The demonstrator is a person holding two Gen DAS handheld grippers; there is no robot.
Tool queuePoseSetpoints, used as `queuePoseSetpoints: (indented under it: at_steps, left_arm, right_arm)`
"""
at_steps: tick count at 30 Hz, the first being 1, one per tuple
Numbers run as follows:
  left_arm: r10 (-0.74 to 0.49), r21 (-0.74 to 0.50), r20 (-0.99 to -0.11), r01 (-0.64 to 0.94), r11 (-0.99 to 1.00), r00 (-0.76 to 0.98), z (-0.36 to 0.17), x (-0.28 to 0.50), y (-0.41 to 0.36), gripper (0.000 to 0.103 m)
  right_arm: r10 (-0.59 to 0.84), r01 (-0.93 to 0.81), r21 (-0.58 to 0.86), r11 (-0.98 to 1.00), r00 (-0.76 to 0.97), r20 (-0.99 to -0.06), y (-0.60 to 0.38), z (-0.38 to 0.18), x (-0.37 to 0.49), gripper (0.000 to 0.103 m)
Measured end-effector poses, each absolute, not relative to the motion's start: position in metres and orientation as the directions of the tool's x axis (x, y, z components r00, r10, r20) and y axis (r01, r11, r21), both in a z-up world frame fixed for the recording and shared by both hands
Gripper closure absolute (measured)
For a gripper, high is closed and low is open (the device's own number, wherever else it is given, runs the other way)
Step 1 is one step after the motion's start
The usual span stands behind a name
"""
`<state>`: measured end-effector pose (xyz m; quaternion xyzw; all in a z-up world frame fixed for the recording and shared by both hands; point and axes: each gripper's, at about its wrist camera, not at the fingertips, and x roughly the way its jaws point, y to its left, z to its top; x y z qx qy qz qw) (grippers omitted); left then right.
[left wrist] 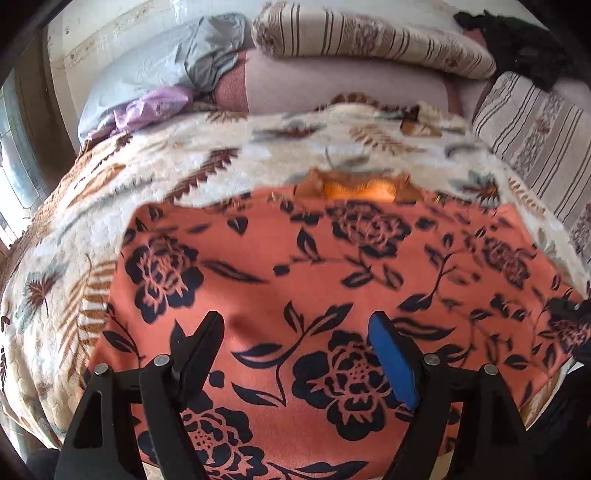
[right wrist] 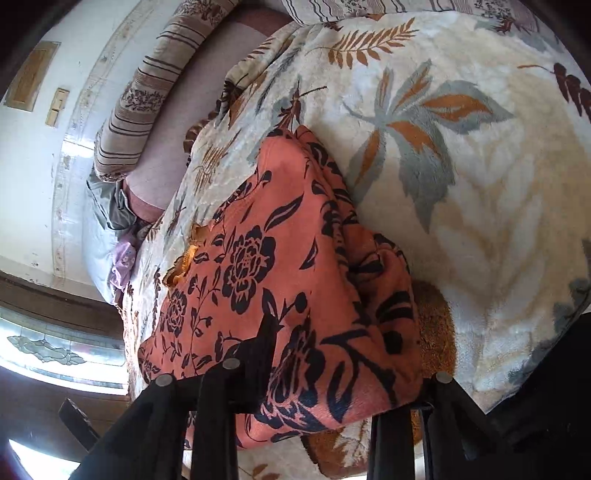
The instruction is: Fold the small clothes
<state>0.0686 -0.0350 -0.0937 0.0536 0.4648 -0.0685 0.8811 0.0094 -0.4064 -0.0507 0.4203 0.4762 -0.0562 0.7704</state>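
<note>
A coral garment with a black flower print (left wrist: 295,266) lies spread on a cream leaf-patterned blanket (left wrist: 192,162). An orange collar (left wrist: 354,188) shows at its far edge. My left gripper (left wrist: 295,328) hovers over the near part of the garment, open, with nothing between its fingers. One finger carries a blue pad (left wrist: 393,365). In the right wrist view the garment (right wrist: 258,258) has a bunched, folded side (right wrist: 380,280). My right gripper (right wrist: 336,332) is shut on this near corner. Its left finger (right wrist: 266,332) lies on the cloth, and the cloth hides the right finger.
Striped pillows (left wrist: 369,33) and a grey pillow (left wrist: 155,77) lie at the bed's far end by a white wall, with a purple cloth (left wrist: 155,107) beside them. A black cloth (left wrist: 524,44) sits at the far right. A glass pane (right wrist: 55,343) stands beside the bed.
</note>
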Motion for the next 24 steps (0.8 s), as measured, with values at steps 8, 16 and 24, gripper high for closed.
queuePoseSetpoints:
  at_steps: [8,16,24]
  left_arm:
    - [-0.083,0.027,-0.730,0.151,0.988,0.678,-0.067,0.049,-0.024,0.021]
    - [-0.096,0.023,-0.800,0.190,0.981,0.593,-0.103,0.064,-0.024,0.019]
    - [-0.241,-0.192,-0.762,0.146,0.971,0.601,-0.089,0.060,0.009,0.020]
  right_arm:
    - [0.312,0.471,0.573,0.671,0.522,-0.794,-0.401,-0.056,0.019,0.081]
    - [0.230,0.389,0.493,0.779,0.554,-0.800,-0.375,-0.016,0.030,0.088]
    - [0.246,0.101,0.415,0.904,0.673,-0.698,-0.277,0.072,0.050,0.089]
